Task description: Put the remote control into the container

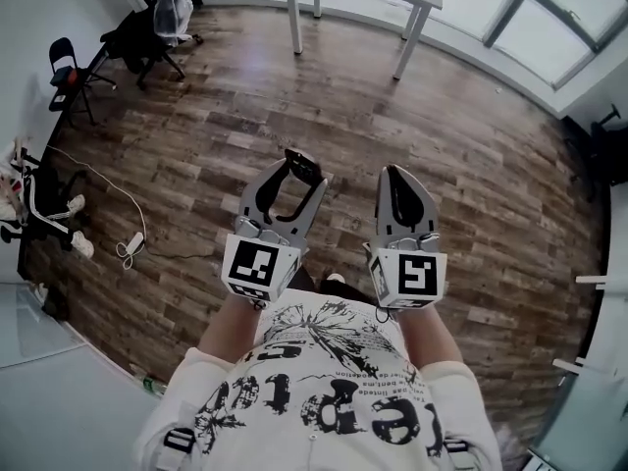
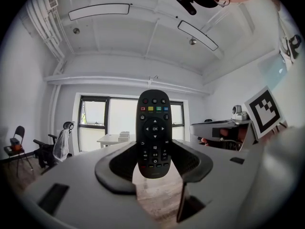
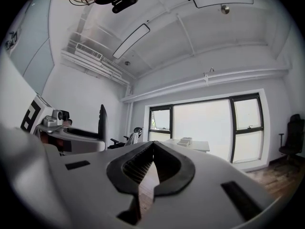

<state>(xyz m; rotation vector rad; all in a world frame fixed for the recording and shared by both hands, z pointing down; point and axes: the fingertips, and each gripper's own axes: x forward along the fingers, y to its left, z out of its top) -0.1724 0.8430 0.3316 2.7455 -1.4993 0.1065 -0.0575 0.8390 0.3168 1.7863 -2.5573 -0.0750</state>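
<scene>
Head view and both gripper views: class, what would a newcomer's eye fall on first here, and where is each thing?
The black remote control stands upright, clamped between the jaws of the left gripper, dead centre of the left gripper view against a bright window. Beside it the right gripper is shut with nothing between its jaws, and the head view shows both held side by side above a wooden floor.

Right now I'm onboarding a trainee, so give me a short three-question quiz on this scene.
1. True or false: the left gripper is shut on a black remote control.
2. The right gripper is: A) open wide; B) shut, empty; C) shut on a cup.
3. Fill in: the floor is laid with ___ planks.
Key: 1 true; 2 B; 3 wooden.
</scene>
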